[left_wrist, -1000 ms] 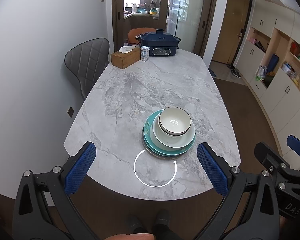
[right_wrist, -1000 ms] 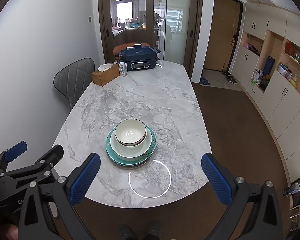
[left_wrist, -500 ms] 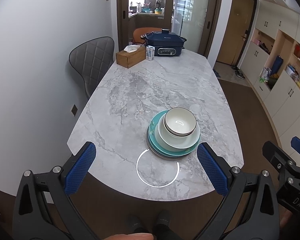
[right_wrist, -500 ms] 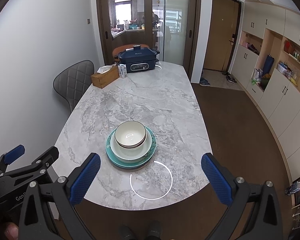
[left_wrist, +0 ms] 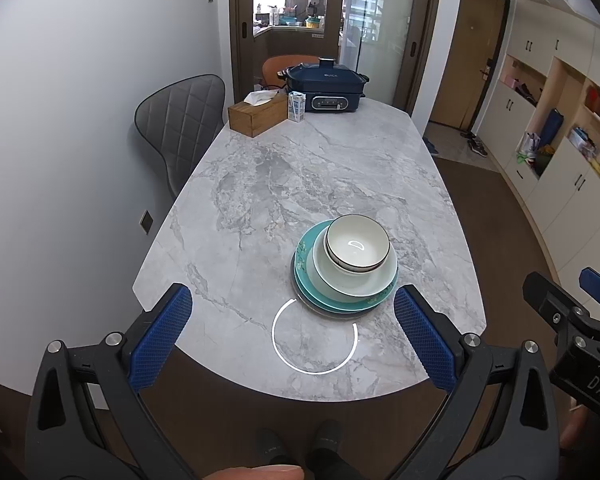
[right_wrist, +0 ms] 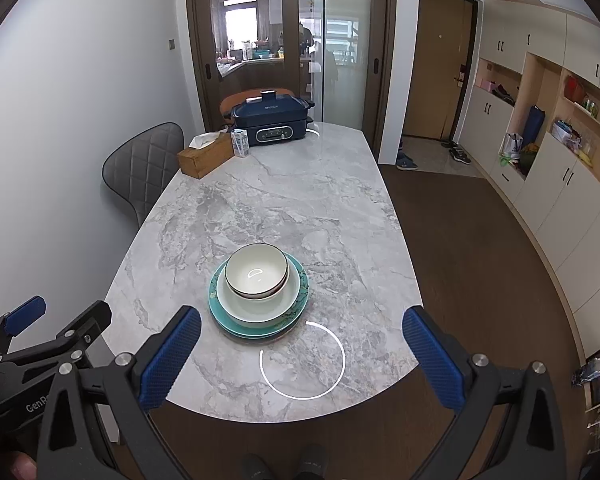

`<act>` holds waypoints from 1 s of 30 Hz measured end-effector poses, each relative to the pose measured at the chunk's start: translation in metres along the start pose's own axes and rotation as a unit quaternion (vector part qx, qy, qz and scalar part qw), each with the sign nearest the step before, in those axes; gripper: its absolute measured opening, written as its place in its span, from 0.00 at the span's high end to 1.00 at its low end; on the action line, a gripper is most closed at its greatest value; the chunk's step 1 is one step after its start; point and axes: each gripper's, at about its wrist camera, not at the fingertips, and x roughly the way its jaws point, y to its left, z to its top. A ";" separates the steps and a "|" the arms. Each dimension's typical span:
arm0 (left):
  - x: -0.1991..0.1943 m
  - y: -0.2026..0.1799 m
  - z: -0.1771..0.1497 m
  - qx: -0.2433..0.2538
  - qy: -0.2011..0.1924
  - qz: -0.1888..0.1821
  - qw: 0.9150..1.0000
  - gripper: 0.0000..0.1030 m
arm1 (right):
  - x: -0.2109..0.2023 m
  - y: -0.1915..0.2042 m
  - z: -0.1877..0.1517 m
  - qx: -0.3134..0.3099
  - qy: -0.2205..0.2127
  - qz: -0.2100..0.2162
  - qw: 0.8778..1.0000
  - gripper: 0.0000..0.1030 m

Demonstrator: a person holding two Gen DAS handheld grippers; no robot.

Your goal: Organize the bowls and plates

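Both tools backing off: left tool (left_wrist: 293,330) and right tool (right_wrist: 302,350) gaping, empty. Stack (left_wrist: 346,266) at 12 o'clock on counter (left_wrist: 300,168) looks finished.

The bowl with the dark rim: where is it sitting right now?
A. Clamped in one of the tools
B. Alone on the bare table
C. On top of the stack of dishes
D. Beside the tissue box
C: the bowl sits at the top of the stack, nested in a pale dish over a teal plate, and both tools hang open and clear of it.
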 end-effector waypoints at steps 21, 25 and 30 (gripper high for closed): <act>-0.002 -0.005 0.001 0.006 0.001 -0.006 1.000 0.01 | 0.004 0.002 -0.005 0.009 0.002 -0.006 1.000 0.00; -0.002 -0.004 0.002 0.007 0.001 -0.006 1.000 0.01 | 0.003 0.004 -0.006 0.011 0.002 -0.008 1.000 0.00; -0.003 -0.004 0.001 0.007 0.001 -0.007 1.000 0.01 | 0.002 0.005 -0.007 0.012 0.003 -0.009 1.000 0.00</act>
